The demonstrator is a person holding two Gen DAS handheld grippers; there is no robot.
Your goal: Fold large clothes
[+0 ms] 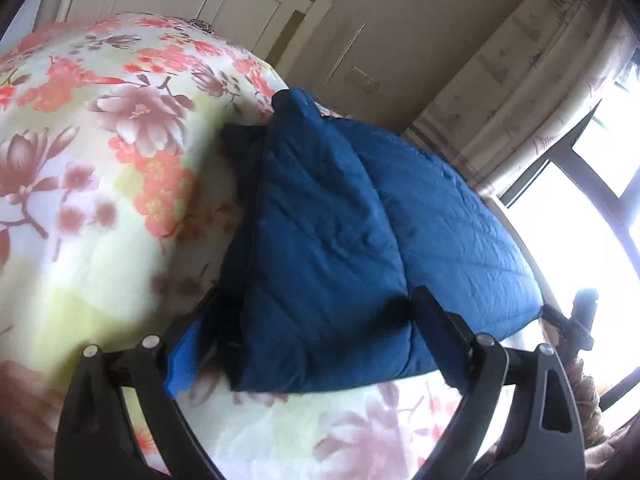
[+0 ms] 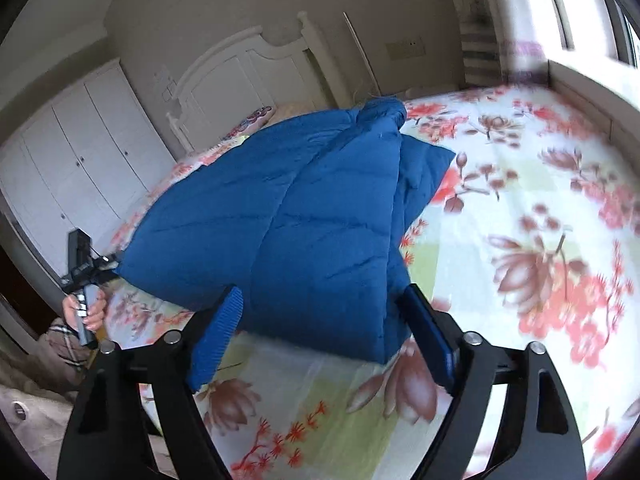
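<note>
left wrist view: left gripper (image 1: 316,316) is grasping the near edge of the blue quilted jacket (image 1: 360,220), folded and lying on the floral bedspread (image 1: 100,200).
right wrist view: right gripper (image 2: 324,312) is clamping the jacket's (image 2: 288,220) near edge by the bedspread's (image 2: 520,220) near side; the left gripper (image 2: 86,268) is sitting at the jacket's left corner.

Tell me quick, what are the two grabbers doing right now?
Left gripper: fingers spread apart around the blue jacket; a firm pinch cannot be told.
Right gripper: fingers also spread around the jacket's edge; grip cannot be told.
</note>
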